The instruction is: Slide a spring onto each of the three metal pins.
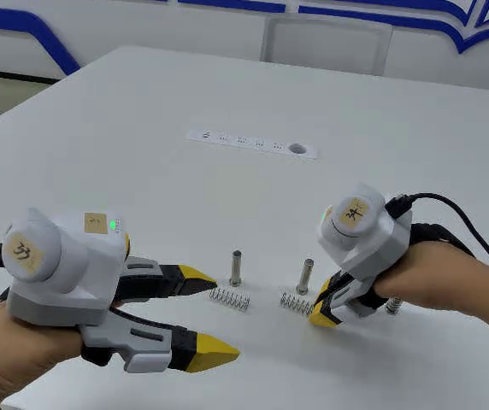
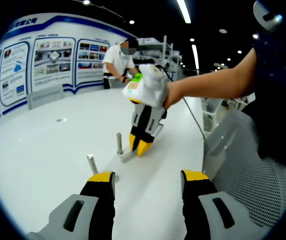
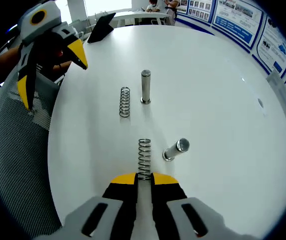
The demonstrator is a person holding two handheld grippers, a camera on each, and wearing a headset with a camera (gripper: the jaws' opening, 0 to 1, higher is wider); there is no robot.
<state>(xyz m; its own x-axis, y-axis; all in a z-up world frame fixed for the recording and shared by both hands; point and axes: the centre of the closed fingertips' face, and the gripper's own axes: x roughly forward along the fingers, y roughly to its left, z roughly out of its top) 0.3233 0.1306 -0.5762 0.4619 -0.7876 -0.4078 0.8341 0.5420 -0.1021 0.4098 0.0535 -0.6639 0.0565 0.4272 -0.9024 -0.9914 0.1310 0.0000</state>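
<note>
I get the head view from above, looking forward and down across the white bench (image 1: 142, 128), with the left claw (image 1: 225, 316) and right claw (image 1: 321, 316) near its lower edge. The left gripper view sits low, close to the bench top, facing along it toward the right claw. The right gripper view looks steeply down from close in. All three share the left pin (image 1: 236, 267), the middle pin (image 1: 305, 276) and the spring (image 1: 296, 303) pinched at the right claw's tips.

The left gripper (image 1: 225, 316), held low in the left hand (image 1: 9, 359), points toward the right gripper (image 1: 322, 314) with its 2 jaws spread wide. The right gripper, in the right hand (image 1: 445, 278), tilts downward. Its 2 jaws are nearly closed, seemingly pinching the end of a spring (image 3: 144, 155).
</note>
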